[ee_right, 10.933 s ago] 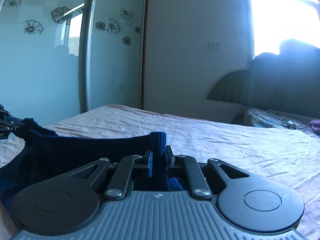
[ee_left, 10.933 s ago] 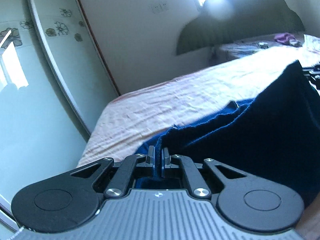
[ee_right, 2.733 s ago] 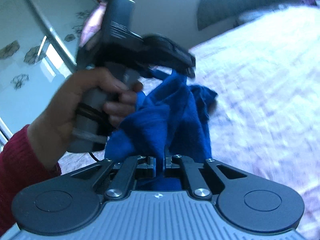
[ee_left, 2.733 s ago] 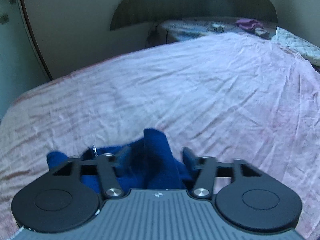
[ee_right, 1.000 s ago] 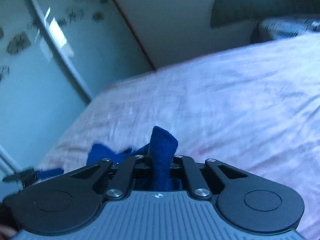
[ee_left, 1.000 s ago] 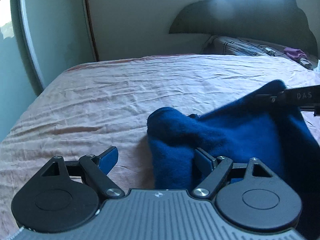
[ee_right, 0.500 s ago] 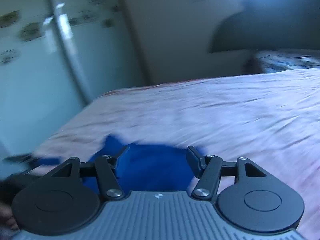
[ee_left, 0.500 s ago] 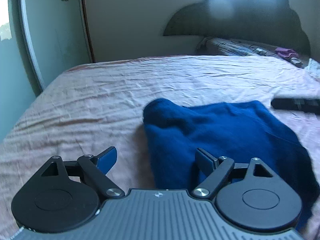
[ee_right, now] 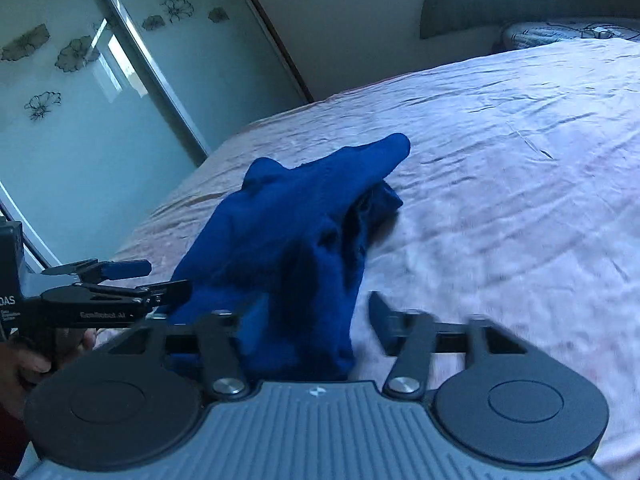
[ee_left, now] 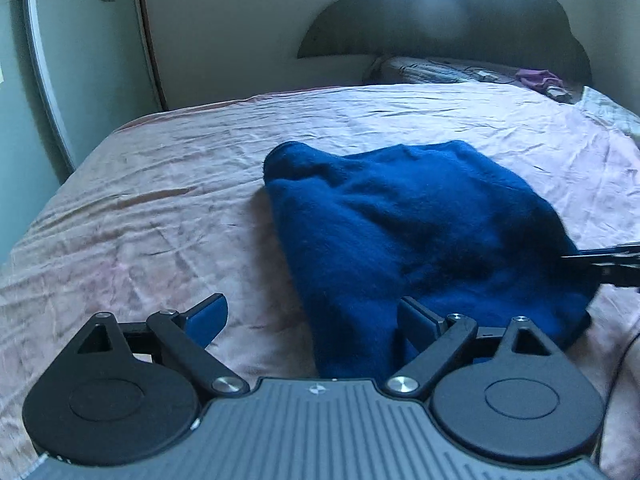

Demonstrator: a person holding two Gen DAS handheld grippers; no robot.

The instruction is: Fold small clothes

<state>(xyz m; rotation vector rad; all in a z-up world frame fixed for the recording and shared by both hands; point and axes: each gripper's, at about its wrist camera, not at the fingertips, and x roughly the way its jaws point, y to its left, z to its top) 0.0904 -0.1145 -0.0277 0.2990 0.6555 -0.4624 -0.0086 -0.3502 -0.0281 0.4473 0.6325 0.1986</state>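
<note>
Lying on the pink bedsheet point(ee_left: 168, 208), the blue garment point(ee_left: 416, 232) forms a loose, rumpled heap with one rounded corner bulging at its far left end. Left gripper point(ee_left: 312, 316): its fingers stand wide apart and are spreading further; the near edge of the garment sits between them, nearer the right finger, and neither pad presses on the cloth, so the tool is released. Bare sheet fills the space ahead of its left finger. Right gripper point(ee_right: 298, 312): in its own view the fingers appear spread, with the near end of the garment running down between them and under the tool body; the jaws are closing, yet the right finger is clear of the cloth. Its left finger is blurred and overlaps the fabric, so contact there probably does not exist but cannot be confirmed. From this view the garment point(ee_right: 296, 232) stretches forward and slightly left of the tool, ending in a pointed tip; a darker fold lies beneath its right side. The left gripper point(ee_right: 132, 280) enters from the left of the right tool, its tips just beside the garment's near left edge; a hand point(ee_right: 28, 356) grips its handle. Ahead of both tools, beyond the sheet, stand a dark headboard point(ee_left: 460, 20) and, to the left, a glass wardrobe door point(ee_right: 80, 80) printed with flowers.
</note>
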